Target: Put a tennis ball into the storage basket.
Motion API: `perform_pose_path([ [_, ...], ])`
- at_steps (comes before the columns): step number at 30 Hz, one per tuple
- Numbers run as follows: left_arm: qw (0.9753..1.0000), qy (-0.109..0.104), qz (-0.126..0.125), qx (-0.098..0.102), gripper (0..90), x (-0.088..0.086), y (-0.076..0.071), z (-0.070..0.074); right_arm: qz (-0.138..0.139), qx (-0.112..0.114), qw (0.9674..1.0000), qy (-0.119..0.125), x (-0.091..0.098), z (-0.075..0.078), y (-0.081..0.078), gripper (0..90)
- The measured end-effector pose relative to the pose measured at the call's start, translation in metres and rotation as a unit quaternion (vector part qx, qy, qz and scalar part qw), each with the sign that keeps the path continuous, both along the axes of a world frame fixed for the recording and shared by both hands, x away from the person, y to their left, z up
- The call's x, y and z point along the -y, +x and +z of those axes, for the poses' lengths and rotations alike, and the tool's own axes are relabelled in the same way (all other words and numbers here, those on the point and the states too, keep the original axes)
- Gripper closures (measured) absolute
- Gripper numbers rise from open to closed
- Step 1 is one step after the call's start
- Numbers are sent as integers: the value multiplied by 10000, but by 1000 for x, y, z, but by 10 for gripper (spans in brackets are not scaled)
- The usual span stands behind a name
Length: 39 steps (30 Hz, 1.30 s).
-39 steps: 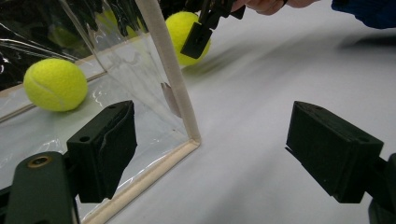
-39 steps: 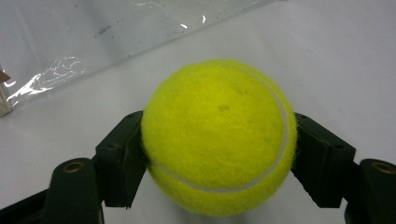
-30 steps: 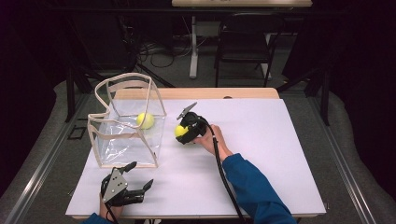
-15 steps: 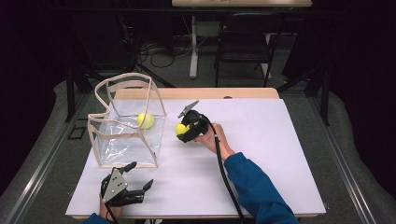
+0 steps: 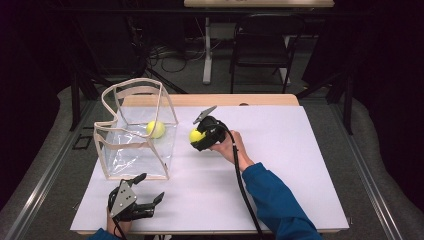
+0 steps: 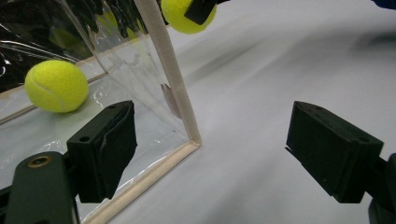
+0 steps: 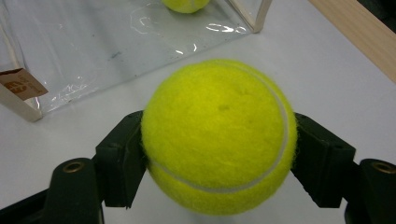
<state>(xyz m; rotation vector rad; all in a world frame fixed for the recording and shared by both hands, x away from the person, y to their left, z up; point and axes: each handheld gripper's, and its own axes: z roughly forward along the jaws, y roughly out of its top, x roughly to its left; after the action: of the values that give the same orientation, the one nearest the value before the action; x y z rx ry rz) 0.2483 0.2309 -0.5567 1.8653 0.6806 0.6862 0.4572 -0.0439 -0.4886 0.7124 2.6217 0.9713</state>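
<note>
A yellow tennis ball (image 5: pixel 196 135) (image 7: pixel 218 135) (image 6: pixel 188 14) is clamped between the jaws of my right gripper (image 5: pixel 199 137) (image 7: pixel 218 154), held just above the white table to the right of a clear plastic bag (image 5: pixel 135 132) with beige trim. A second tennis ball (image 5: pixel 155 129) (image 6: pixel 56 86) (image 7: pixel 186 4) lies inside the bag. My left gripper (image 5: pixel 150 192) (image 6: pixel 210 149) rests near the table's front edge, open, its jaws pointing at the bag's near corner (image 6: pixel 194 140) with nothing between them.
The white table top (image 5: pixel 280 165) has a wooden strip (image 5: pixel 210 100) along its far edge. A dark chair (image 5: pixel 260 45) and table legs stand on the floor beyond. The right gripper's cable (image 5: pixel 245 192) trails along the blue sleeve (image 5: pixel 275 200).
The right gripper with its ball has shifted slightly, staying beside the bag. The left gripper has kept still.
</note>
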Motion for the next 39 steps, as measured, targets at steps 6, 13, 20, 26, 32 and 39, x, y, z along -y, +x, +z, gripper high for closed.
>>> perform_pose_path([
  [6, 10000, -2, 5, 5, 159, 0, -1, 0, -10, 56, 10000, 14, 2, 4, 0, 262],
  [13, 10000, -18, 9, -11, 159, 0, 0, 0, 4, 108, 9999, 19, 4, 11, -3, 263],
  [20, 10000, -3, 14, 10, 159, 0, 0, 0, 10, 184, 9998, 60, 4, 19, -4, 263],
  [26, 10000, -9, 18, -2, 159, -1, 0, 0, 7, 219, 9997, 68, 5, 23, -5, 263],
  [32, 10000, -9, 17, 1, 159, 0, 0, 0, 20, 247, 9997, 57, 6, 25, -5, 263],
  [39, 10000, 1, 12, 8, 159, -1, -1, 0, 5, 292, 9995, 89, 8, 28, -5, 263],
])
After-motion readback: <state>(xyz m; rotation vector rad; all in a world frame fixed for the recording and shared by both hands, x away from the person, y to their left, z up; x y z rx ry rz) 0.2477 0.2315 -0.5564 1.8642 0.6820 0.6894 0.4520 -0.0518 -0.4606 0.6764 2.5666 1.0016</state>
